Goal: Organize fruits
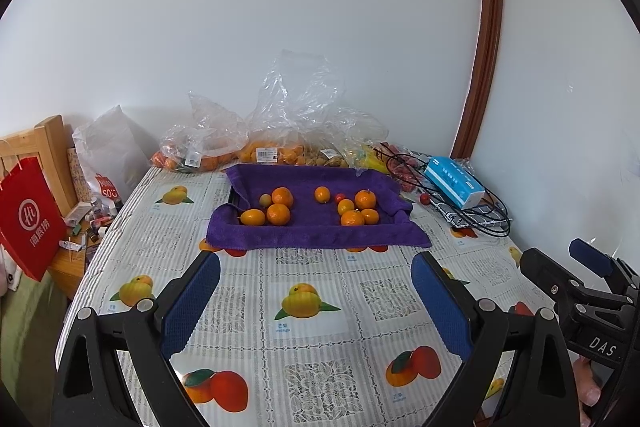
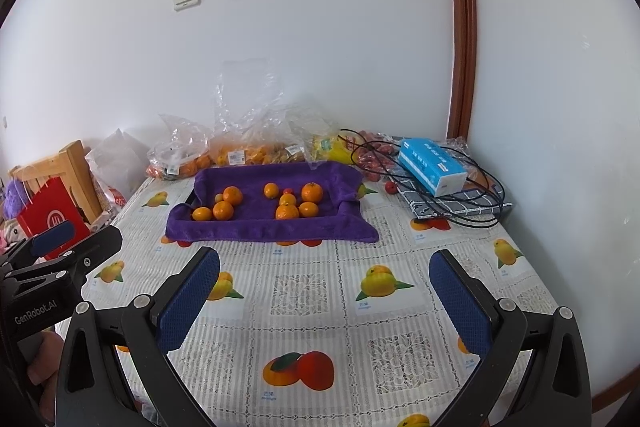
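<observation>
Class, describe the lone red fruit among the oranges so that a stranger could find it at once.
Find the purple towel-lined tray mid-table. In its right-hand cluster of round orange citrus fruits, look at the far side. The small round red fruit is the only red piece and smaller than all its neighbours.

Mid-frame in both wrist views, lying loose on a purple towel [image 1: 316, 227]: two clusters of orange fruits. Left cluster [image 1: 272, 209] of three oranges plus one small pale fruit; right cluster [image 1: 356, 209] of several oranges with one small red fruit [image 1: 339, 197]; one lone orange [image 1: 322, 194] between.
</observation>
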Demonstrator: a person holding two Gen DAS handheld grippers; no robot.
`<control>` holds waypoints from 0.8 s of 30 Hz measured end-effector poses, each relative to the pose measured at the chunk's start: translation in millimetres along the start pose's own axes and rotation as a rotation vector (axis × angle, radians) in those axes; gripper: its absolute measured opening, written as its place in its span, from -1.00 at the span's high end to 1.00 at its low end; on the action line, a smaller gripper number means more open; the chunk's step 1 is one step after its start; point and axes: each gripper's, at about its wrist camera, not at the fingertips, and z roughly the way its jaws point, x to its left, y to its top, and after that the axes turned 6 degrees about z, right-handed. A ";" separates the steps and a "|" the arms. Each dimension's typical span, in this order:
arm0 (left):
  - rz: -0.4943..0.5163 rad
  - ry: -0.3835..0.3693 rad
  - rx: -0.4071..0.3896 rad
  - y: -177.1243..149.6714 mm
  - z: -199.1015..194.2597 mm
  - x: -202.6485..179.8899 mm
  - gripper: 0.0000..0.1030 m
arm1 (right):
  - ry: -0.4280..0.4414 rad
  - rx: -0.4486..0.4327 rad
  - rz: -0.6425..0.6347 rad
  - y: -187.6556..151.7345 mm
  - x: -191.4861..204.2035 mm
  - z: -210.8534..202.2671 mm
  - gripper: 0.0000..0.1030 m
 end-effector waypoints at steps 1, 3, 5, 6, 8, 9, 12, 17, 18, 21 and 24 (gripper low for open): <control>0.001 0.000 0.000 0.1 0.2 -0.5 -0.88 | 0.000 0.000 -0.001 0.0 0.4 0.0 -1.00; 0.000 0.000 -0.001 0.1 0.0 -0.2 -0.88 | 0.000 -0.001 0.000 -0.4 0.7 -0.8 -1.00; -0.001 0.001 0.000 0.3 -0.1 -0.4 -0.88 | 0.003 -0.002 0.000 -0.6 0.3 -0.8 -1.00; -0.001 0.001 0.000 0.3 -0.1 -0.4 -0.88 | 0.005 -0.002 0.000 -0.4 0.1 -0.5 -1.00; -0.002 0.002 0.000 0.3 -0.2 -0.9 -0.88 | 0.013 -0.002 0.000 -0.2 -1.2 -0.5 -1.00; -0.002 0.002 0.000 0.3 -0.3 -0.8 -0.88 | 0.014 -0.002 -0.001 -0.4 -1.3 -0.5 -1.00; -0.002 0.002 0.000 0.3 -0.5 -0.9 -0.88 | 0.013 -0.003 -0.003 -0.4 -1.3 -0.3 -1.00; -0.003 0.003 0.000 0.4 -0.7 -0.8 -0.88 | 0.014 -0.002 -0.005 -0.1 -1.0 0.0 -1.00; -0.002 0.002 0.000 0.3 -0.7 -0.6 -0.88 | 0.013 -0.002 -0.002 -0.5 -0.2 -0.6 -1.00; -0.003 0.003 0.000 0.4 -0.9 -0.9 -0.88 | 0.017 -0.001 -0.001 -0.5 -0.3 -0.6 -1.00; -0.003 0.002 0.000 0.4 -0.9 -0.4 -0.88 | 0.017 -0.002 -0.003 -0.4 -1.1 -0.6 -1.00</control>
